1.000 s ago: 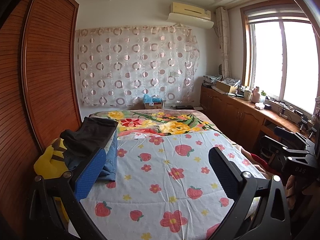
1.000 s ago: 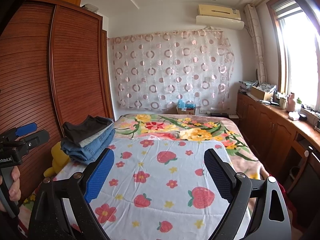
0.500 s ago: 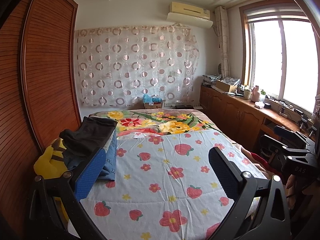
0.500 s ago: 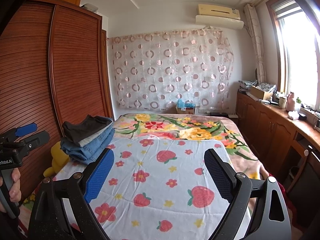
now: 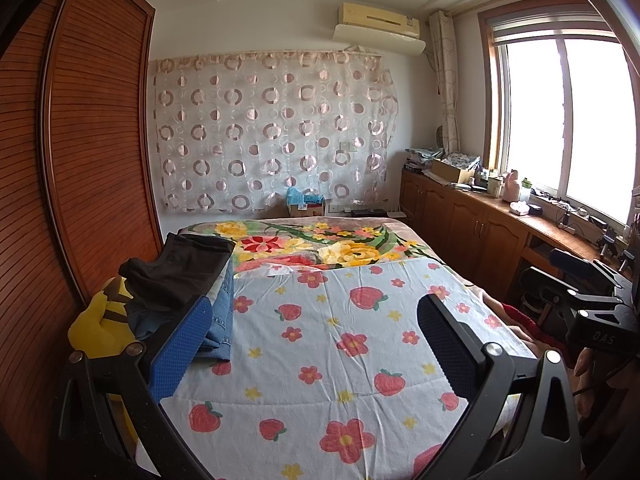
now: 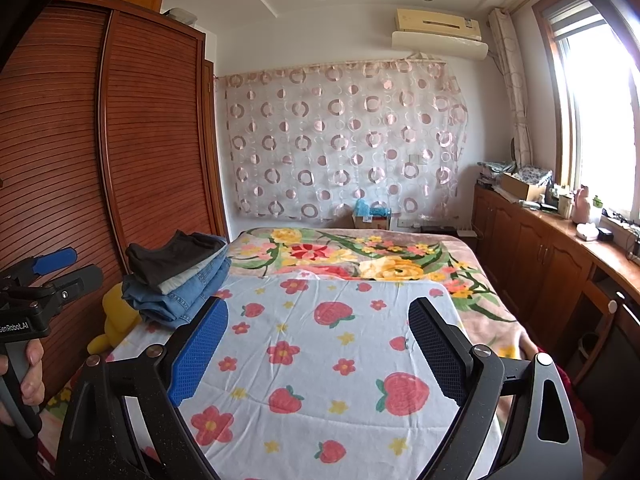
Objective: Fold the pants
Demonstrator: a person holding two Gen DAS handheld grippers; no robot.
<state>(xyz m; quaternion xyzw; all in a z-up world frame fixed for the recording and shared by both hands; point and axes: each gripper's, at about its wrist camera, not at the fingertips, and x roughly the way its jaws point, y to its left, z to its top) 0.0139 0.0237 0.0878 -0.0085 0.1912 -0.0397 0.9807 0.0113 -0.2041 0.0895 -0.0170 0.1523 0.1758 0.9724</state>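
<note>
Both claws [image 5: 316, 344] [image 6: 318, 344] gape wide, holding nothing.

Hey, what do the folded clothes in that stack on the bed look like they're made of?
The blue pairs look like denim: faded, with pale stitched seams. The dark piece on top looks like a softer matte cloth, maybe cotton. Between them shows a pale grey layer, its fabric unclear.
</note>
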